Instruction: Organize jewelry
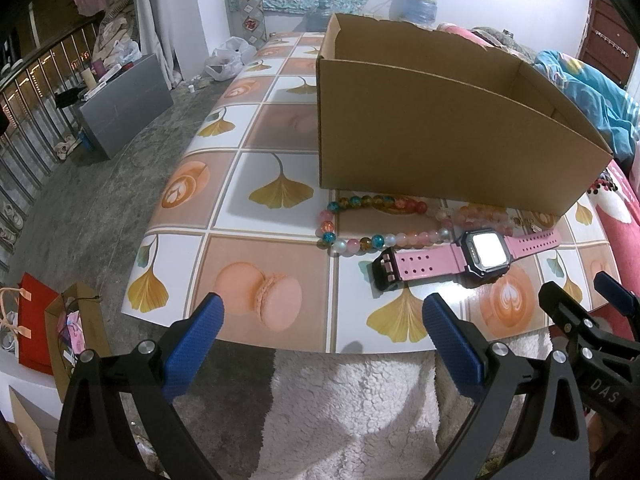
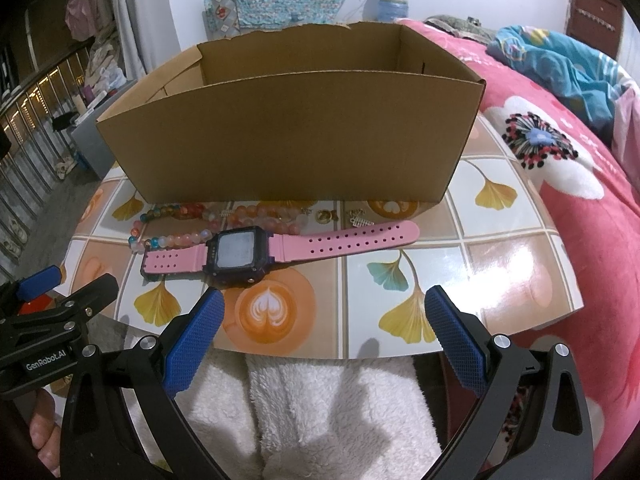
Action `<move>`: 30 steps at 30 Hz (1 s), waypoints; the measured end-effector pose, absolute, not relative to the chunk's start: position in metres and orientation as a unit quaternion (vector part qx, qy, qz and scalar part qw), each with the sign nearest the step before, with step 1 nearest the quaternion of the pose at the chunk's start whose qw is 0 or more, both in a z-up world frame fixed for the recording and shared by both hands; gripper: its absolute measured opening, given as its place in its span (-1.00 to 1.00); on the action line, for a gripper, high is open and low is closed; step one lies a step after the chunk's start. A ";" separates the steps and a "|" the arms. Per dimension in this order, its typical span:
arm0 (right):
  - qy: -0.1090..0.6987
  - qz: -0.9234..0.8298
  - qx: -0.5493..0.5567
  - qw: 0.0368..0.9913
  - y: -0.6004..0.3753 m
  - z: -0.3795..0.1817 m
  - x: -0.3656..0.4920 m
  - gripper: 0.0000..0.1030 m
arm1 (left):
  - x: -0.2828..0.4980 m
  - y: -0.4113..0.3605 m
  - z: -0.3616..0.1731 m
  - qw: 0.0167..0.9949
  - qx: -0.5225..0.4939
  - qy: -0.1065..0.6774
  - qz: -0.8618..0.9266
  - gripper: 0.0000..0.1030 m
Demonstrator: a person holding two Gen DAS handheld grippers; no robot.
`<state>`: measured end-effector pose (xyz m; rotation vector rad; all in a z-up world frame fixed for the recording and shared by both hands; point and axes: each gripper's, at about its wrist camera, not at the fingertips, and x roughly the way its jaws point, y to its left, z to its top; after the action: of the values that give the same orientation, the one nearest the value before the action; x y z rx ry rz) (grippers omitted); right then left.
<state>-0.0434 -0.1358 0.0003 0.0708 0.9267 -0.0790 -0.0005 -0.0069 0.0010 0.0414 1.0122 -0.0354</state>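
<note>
Tiled tabletop [image 2: 500, 264] before us: pink watch [image 2: 240, 254] at twelve o'clock, beads [image 1: 360, 220] behind, touching the cardboard box [image 2: 288, 136]. Our left gripper [image 1: 320, 344] and right gripper [image 2: 324, 340] gape empty; nothing boxed yet, so we judge the watch comes first.

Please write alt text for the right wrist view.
The open right gripper hovers at the table's near edge, facing a pink-strapped watch. Beaded bracelets lie behind it, before an open cardboard box.
</note>
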 end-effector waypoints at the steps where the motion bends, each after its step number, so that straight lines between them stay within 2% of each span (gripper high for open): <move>1: 0.447 -0.038 0.034 0.893 -0.136 0.000 -0.043 0.85 | 0.000 -0.006 0.001 0.874 0.019 0.485 -0.017 0.89; 30: 0.448 -0.037 0.036 0.893 -0.137 0.001 -0.044 0.84 | 0.001 -0.004 0.000 0.873 0.019 0.487 -0.017 0.89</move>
<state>-0.0436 -0.1374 0.0012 0.0742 0.9287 -0.0771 0.0011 -0.0041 0.0004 0.0396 1.0164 -0.0360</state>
